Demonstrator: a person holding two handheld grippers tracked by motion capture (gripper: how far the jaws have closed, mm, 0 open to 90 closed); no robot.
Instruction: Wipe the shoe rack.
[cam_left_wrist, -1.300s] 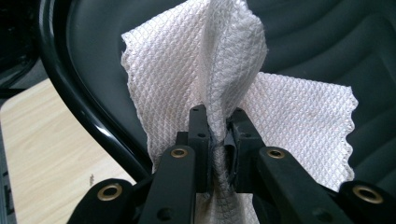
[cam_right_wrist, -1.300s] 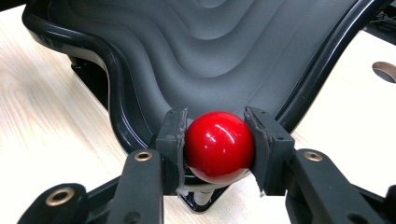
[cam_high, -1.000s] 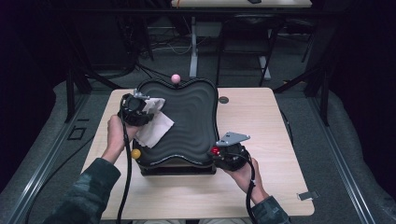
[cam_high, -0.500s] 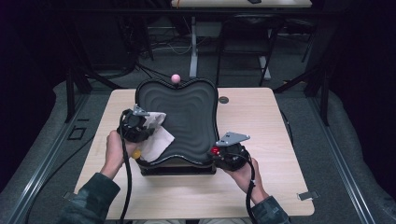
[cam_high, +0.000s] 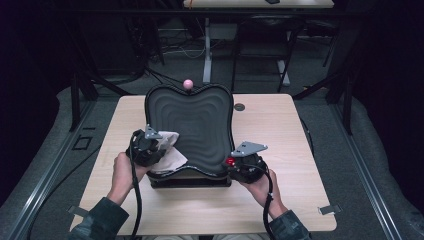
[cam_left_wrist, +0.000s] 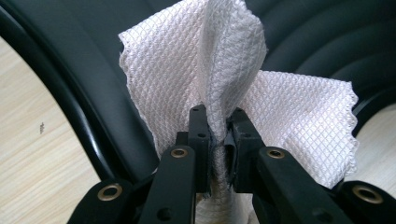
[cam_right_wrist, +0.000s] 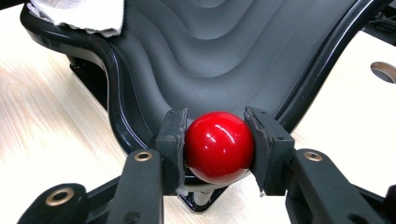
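On the left side of the worktop (cam_high: 300, 200), the left hand-held gripper (cam_left_wrist: 218, 135) has its jaws closed tight on a bunched fold of a white cloth (cam_left_wrist: 289, 116). Its loose corners spread over the left rim of a black ribbed tray (cam_high: 200, 125), near the front corner. I judge that the work is wiping this tray: the cloth is at the near left edge, and the middle, the far part and the right side are not yet under it, so most of the surface may be left. No dirt is visible, so I cannot tell how clean the tray is. At the right front corner, the right hand-held gripper (cam_right_wrist: 218, 140) is closed on a red ball (cam_right_wrist: 219, 147), a knob on the tray, probably to steady it.
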